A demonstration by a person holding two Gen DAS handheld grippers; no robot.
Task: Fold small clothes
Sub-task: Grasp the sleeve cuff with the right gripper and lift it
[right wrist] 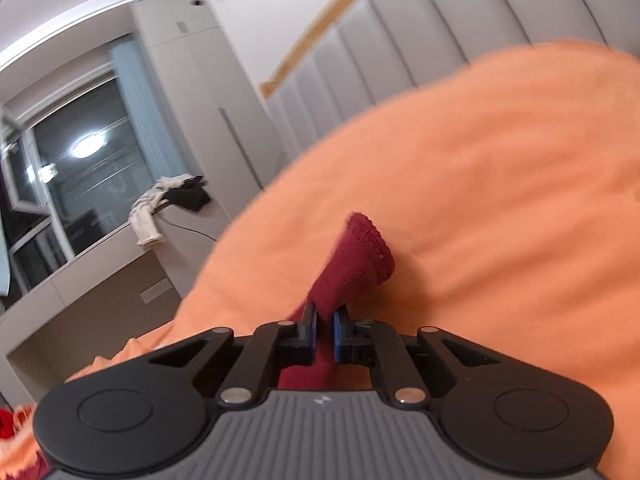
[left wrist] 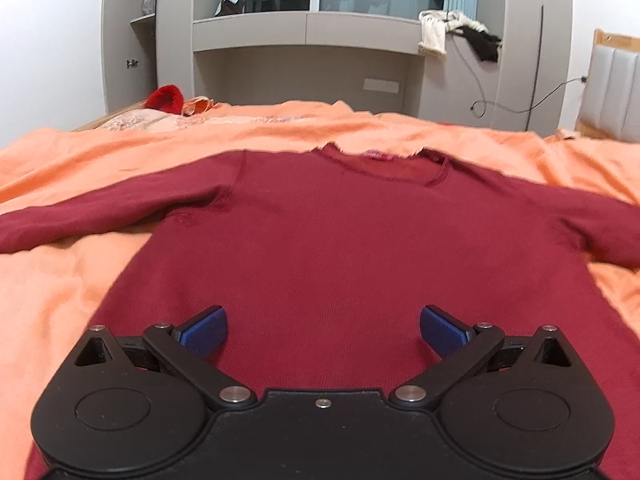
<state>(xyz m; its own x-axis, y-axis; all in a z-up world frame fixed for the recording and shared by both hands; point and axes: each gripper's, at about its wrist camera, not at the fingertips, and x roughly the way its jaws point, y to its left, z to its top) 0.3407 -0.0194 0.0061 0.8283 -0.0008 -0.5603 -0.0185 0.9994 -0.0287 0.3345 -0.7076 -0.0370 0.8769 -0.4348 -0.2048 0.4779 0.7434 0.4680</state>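
A dark red long-sleeved sweater [left wrist: 340,240] lies flat, front up, on an orange bedspread [left wrist: 60,280], neck away from me and both sleeves spread out sideways. My left gripper [left wrist: 323,330] is open and empty, hovering low over the sweater's lower body. My right gripper [right wrist: 325,334] is shut on a sleeve of the sweater near its ribbed cuff [right wrist: 370,246]; the cuff sticks out past the blue pads [right wrist: 339,336] above the bedspread [right wrist: 500,200]. Neither gripper shows in the other's view.
A bright red garment [left wrist: 166,98] and an orange cloth [left wrist: 198,104] lie at the far left of the bed. A grey window desk unit [left wrist: 304,32] with white and black clothes [left wrist: 456,30] stands beyond. A padded headboard [right wrist: 420,40] is on the right.
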